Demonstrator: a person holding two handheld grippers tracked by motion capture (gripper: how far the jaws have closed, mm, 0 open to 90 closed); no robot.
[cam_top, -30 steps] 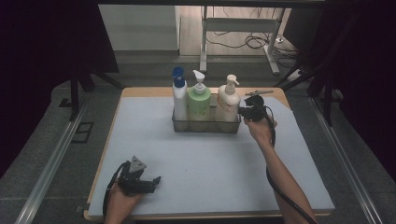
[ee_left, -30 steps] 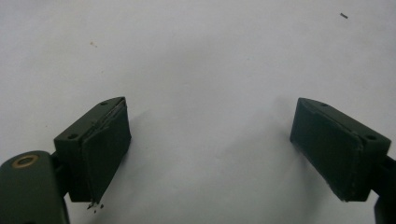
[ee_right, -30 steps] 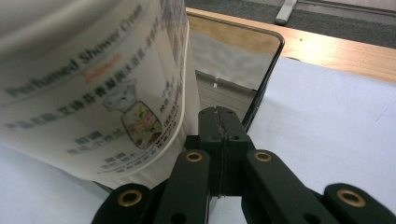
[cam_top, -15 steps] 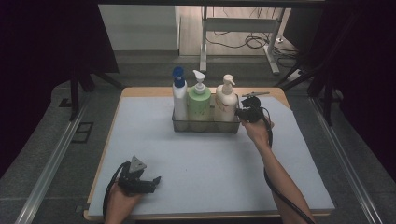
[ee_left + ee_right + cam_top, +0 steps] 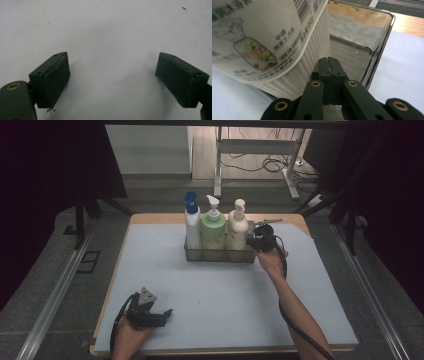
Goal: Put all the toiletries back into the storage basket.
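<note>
High view: at about twelve o'clock on the tabletop [image 5: 210, 300] a wire basket [image 5: 220, 255] holds three bottles; the cream pump bottle [image 5: 238, 226] stands at its three o'clock end, beside the right hand-held gripper [image 5: 252, 241]. The left hand-held gripper [image 5: 167, 312] rests at seven o'clock.

Left gripper view: jaws spread wide, nothing between.

Right gripper view: jaws clenched together, empty, their tips just beside the bottle's ribbed base. Judging by this, no bottle is lifted yet; all three remain.
</note>
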